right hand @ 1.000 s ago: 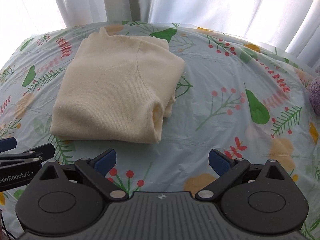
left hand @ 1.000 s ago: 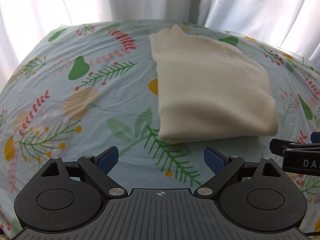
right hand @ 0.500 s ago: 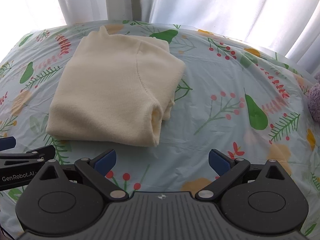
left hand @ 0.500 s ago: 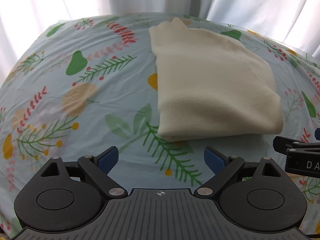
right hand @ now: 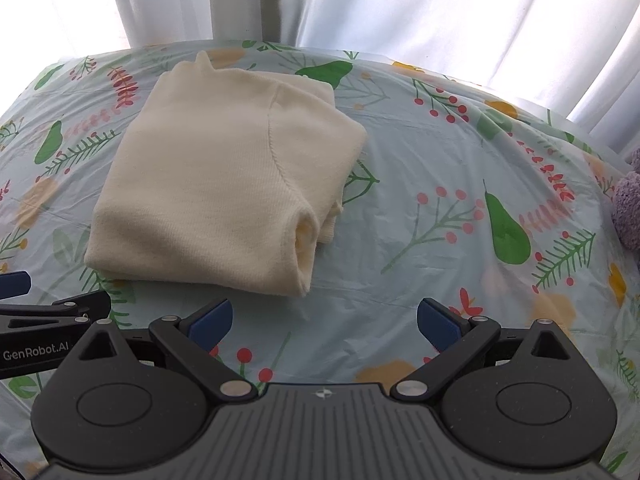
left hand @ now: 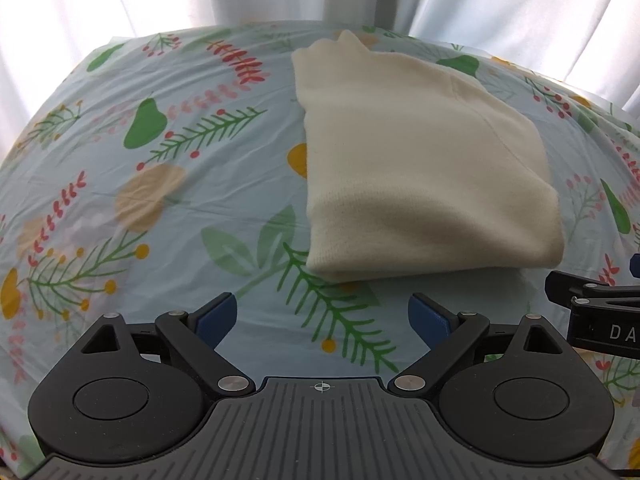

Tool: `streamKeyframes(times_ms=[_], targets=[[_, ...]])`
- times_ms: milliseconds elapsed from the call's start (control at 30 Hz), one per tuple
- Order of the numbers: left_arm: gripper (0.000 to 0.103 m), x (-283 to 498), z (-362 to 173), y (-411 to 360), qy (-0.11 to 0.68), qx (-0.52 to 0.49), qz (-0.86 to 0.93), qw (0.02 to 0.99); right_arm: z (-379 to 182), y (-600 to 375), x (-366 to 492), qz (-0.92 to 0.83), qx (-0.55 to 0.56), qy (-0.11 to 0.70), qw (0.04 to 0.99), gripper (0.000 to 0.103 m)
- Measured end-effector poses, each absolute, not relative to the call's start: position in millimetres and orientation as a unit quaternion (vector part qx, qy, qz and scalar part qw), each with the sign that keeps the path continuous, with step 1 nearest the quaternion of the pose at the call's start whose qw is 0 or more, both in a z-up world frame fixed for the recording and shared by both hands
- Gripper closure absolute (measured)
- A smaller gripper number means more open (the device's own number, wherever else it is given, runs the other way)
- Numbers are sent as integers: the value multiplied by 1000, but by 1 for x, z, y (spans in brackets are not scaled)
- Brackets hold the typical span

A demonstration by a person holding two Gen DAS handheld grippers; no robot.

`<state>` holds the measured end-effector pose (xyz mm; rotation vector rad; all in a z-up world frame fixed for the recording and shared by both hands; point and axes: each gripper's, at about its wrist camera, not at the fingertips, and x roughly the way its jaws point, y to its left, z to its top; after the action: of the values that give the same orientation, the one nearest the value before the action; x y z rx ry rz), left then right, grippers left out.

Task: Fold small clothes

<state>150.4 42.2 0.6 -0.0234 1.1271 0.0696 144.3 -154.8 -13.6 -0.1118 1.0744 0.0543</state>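
A cream sweater is lying folded into a compact rectangle on the floral-covered table. Both the left claw and right claw are hovering open, empty, just beside it; folding appears essentially finished.

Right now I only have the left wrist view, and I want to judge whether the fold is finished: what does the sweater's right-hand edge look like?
Observer: In the right wrist view, the cream sweater shows an open sleeve end at its near right corner. A folded layer pokes out beside it.
Operator: Is the right gripper holding any of it?
Observer: No. The right gripper has its jaws open and empty, short of the sweater's near edge.
Operator: Anything else on that side?
Observer: A purple fuzzy item sits at the far right edge of the tablecloth, well apart from the sweater.
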Motion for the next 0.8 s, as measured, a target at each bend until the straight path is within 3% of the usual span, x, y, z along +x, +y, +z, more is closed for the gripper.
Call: streamKeyframes(times_ms=[800], targets=[[7, 150, 0, 44, 534, -8, 31, 845, -11, -151, 142, 29, -55, 507, 860, 4]])
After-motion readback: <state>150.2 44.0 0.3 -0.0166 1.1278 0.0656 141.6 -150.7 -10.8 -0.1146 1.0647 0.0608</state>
